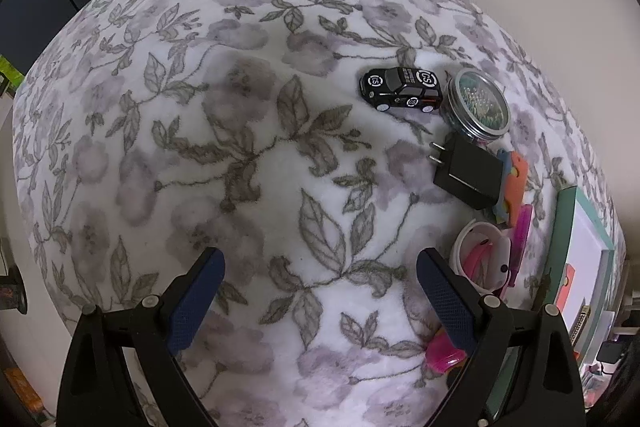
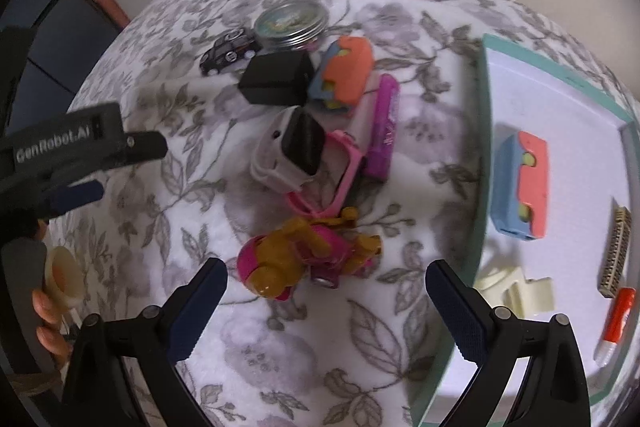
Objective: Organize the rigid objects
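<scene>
On the floral blanket (image 2: 280, 347), at my right gripper's (image 2: 326, 301) twelve o'clock, I see the pink-and-gold toy motorbike (image 2: 304, 259); beyond it lie a watch (image 2: 292, 155) and charger (image 2: 276, 79). The teal tray (image 2: 480, 147) at three o'clock holds a toy bus (image 2: 520, 187). Both grippers, including my left gripper (image 1: 320, 291), gape wide, holding nothing.

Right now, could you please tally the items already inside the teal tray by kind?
Blue and orange toy car: 1
Cream plastic clip: 1
Patterned rectangular block: 1
Orange and white marker: 1
Total: 4 inside the teal tray; the rest lies on the floral blanket.
</scene>
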The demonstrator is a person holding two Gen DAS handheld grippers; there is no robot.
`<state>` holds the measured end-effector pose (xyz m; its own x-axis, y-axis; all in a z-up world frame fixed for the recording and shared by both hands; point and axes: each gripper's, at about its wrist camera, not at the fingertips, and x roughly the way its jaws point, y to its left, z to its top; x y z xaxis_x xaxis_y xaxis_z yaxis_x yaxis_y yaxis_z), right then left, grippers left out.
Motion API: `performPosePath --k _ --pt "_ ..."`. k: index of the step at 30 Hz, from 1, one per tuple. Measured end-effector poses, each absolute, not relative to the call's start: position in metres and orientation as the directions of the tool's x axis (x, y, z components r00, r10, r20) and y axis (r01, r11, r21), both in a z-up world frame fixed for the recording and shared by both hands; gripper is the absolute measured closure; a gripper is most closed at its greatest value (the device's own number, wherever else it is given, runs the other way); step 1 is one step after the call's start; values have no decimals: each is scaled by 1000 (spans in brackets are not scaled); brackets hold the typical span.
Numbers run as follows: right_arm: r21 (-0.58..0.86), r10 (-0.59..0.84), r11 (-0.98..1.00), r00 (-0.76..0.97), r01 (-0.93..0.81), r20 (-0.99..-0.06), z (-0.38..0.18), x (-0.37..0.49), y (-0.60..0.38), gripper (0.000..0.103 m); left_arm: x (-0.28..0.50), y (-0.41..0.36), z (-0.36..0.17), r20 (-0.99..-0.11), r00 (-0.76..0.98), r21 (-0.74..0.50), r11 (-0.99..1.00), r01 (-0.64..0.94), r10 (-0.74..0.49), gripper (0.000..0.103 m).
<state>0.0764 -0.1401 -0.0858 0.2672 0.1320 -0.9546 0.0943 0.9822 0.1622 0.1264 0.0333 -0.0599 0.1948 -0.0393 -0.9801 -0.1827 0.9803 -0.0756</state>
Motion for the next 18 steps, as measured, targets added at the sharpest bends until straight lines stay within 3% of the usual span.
performPosePath --k 18 --pt "109 91 992 248 56 -964 -118 85 -114 2 132 20 -63 -978 187 -116 986 -124 -91 6"
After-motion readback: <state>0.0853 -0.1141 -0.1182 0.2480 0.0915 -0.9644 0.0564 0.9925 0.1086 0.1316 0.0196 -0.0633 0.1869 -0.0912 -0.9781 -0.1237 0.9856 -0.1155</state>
